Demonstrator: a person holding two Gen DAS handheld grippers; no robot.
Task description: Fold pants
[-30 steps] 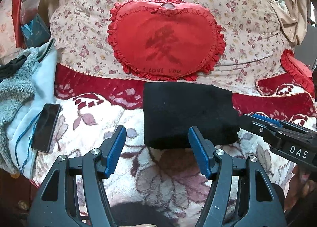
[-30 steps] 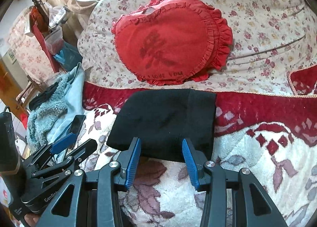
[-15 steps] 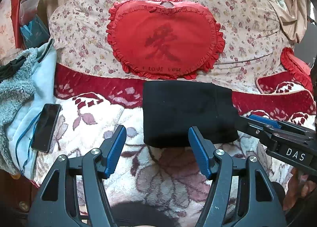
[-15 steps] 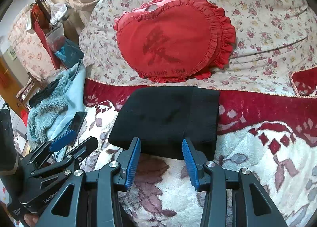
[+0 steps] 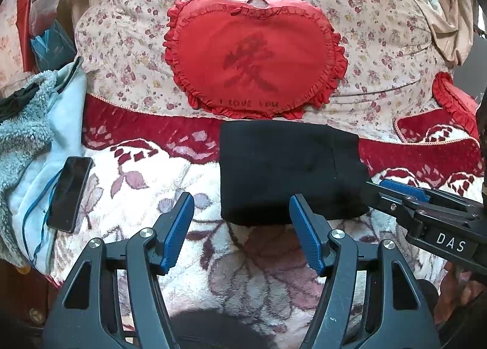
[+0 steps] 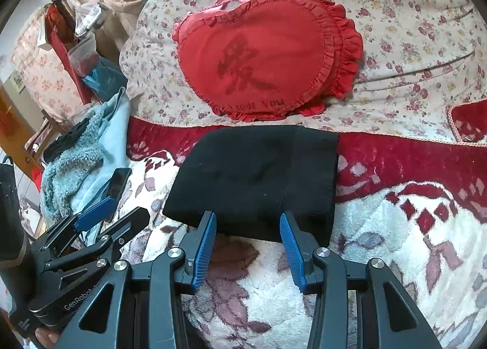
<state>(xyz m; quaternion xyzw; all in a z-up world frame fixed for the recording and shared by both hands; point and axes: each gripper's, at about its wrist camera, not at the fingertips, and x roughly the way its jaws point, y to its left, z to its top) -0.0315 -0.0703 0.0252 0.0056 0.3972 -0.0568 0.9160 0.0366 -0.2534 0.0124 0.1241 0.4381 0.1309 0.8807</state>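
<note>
The black pants lie folded into a compact rectangle on the floral fleece blanket, just below the red heart pillow. They also show in the right wrist view. My left gripper is open and empty, hovering just short of the pants' near edge. My right gripper is open and empty, its tips at the pants' near edge. The right gripper also shows in the left wrist view beside the pants' right corner. The left gripper shows in the right wrist view at lower left.
A red heart pillow rests on a floral quilt behind the pants. A black phone lies on a light blue fleece garment at the left. A second red pillow is at the right.
Both grippers have stayed open and almost still; the views have shifted only slightly. The folded pants have not moved.
</note>
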